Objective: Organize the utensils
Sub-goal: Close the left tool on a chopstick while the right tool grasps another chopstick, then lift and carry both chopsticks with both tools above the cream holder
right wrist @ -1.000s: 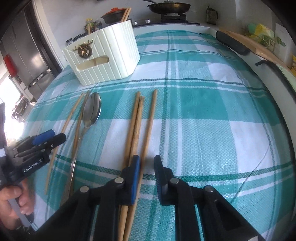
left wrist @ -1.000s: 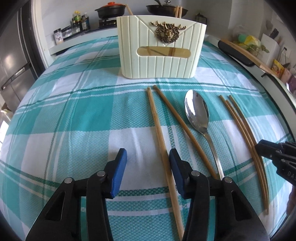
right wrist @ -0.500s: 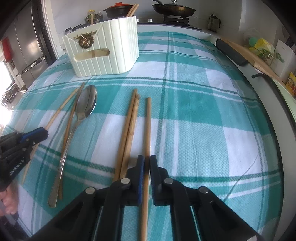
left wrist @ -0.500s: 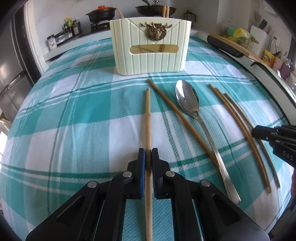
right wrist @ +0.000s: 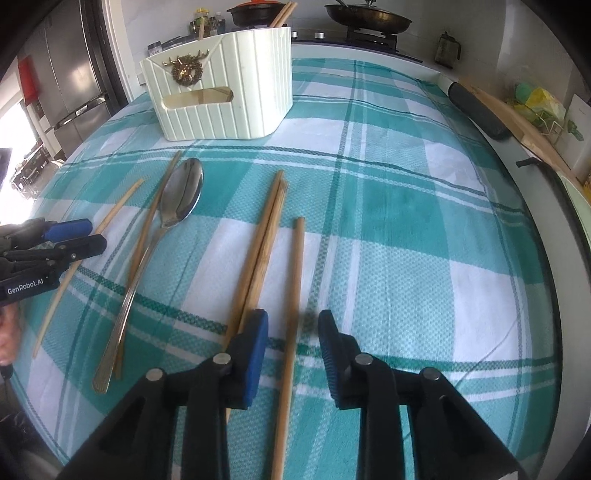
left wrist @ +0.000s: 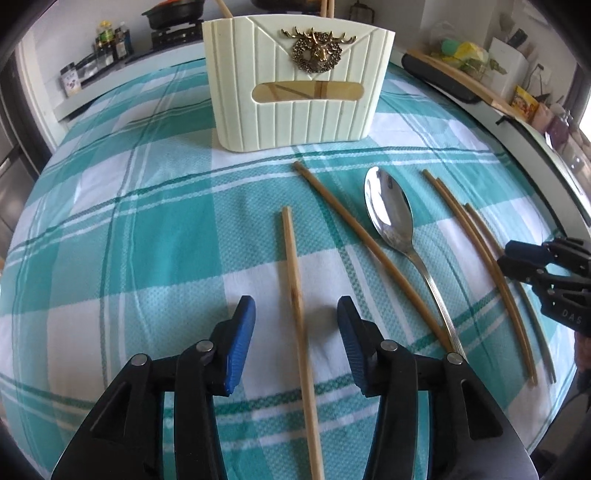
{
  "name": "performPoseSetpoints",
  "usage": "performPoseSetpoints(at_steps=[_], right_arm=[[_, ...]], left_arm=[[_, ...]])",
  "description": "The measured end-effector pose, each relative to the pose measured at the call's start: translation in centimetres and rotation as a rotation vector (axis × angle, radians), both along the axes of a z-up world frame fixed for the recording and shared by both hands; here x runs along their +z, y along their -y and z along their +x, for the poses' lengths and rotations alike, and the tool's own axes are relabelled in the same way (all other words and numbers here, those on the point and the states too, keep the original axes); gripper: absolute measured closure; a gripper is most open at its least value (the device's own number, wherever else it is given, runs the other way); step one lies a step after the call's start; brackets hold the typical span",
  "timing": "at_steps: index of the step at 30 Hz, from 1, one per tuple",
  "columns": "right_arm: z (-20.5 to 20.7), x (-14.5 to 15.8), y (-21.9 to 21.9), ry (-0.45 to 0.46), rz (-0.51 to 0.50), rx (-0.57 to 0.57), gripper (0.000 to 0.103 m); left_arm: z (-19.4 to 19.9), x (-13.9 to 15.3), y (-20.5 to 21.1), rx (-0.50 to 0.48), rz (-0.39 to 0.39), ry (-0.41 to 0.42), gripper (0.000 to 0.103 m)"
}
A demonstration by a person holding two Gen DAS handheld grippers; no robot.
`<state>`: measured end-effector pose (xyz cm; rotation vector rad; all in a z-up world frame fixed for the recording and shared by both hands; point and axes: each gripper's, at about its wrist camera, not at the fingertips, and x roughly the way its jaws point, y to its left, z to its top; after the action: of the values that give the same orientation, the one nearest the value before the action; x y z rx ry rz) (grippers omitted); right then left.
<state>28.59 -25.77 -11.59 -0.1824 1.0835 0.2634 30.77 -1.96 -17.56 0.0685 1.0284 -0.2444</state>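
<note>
A cream ribbed utensil holder (left wrist: 299, 81) with a brass deer badge stands at the far side of the checked cloth; it also shows in the right wrist view (right wrist: 221, 92). My left gripper (left wrist: 295, 314) is open, its jaws on either side of a single bamboo chopstick (left wrist: 295, 295) lying on the cloth. A second chopstick (left wrist: 369, 251) and a steel spoon (left wrist: 391, 214) lie to its right. My right gripper (right wrist: 291, 328) is open around another single chopstick (right wrist: 293, 295). A chopstick pair (right wrist: 262, 243) lies just left of it.
More chopsticks stick up out of the holder (right wrist: 280, 14). A stove with pans (right wrist: 365, 16) is behind the table. A dark roll and a wooden board (right wrist: 480, 107) lie along the right edge. A fridge (right wrist: 74, 85) stands at the left.
Both grippers were shut on their chopsticks half a second ago and have opened. Both chopsticks now lie on the cloth, pulled nearer to me than a second ago.
</note>
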Motion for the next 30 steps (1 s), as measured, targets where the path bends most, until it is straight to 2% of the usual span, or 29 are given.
performPoseSetpoints(at_steps=[5,7,9,11,14,17,19,24,30], right_arm=[[3.2,-0.3,-1.4,0.002,-0.021,0.038,0.077],[4.6,-0.4,-1.7,-0.009,-0.013,0.036,0.083],[5.7,-0.5,-2.0,-0.008,-0.014,0.030,0.090],[6.4,-0.5,-2.0,-0.016,-0.009,0.030,0.095],[7.2,-0.5,-1.8,-0.022,0.023,0.013,0.097],[7.7,0.2,-1.1,-0.014,0.081,-0.014,0.097],[7.4,1.7,-0.7,0.011,0.118,-0.024,0.097],[5.4,8.2,-0.4,0.129,0.190,-0.012,0.097],[0.4,16.1,-0.7,0.310,0.233,0.029,0.097]], left_arm=[[3.1,0.1,0.4,-0.058,-0.002,-0.035,0.057],[4.0,0.1,0.4,-0.067,-0.009,-0.052,0.063],[4.5,0.2,0.2,-0.066,0.004,-0.062,0.082],[4.7,0.2,-0.1,-0.058,-0.003,-0.071,0.097],[4.6,0.3,-0.5,-0.039,-0.022,-0.069,0.099],[4.0,1.5,-1.0,-0.023,-0.022,-0.031,0.099],[3.5,3.1,-1.4,-0.013,-0.042,0.000,0.099],[1.4,9.0,-2.5,-0.007,-0.100,0.123,0.098],[-2.0,15.5,-4.0,-0.013,-0.182,0.263,0.098]])
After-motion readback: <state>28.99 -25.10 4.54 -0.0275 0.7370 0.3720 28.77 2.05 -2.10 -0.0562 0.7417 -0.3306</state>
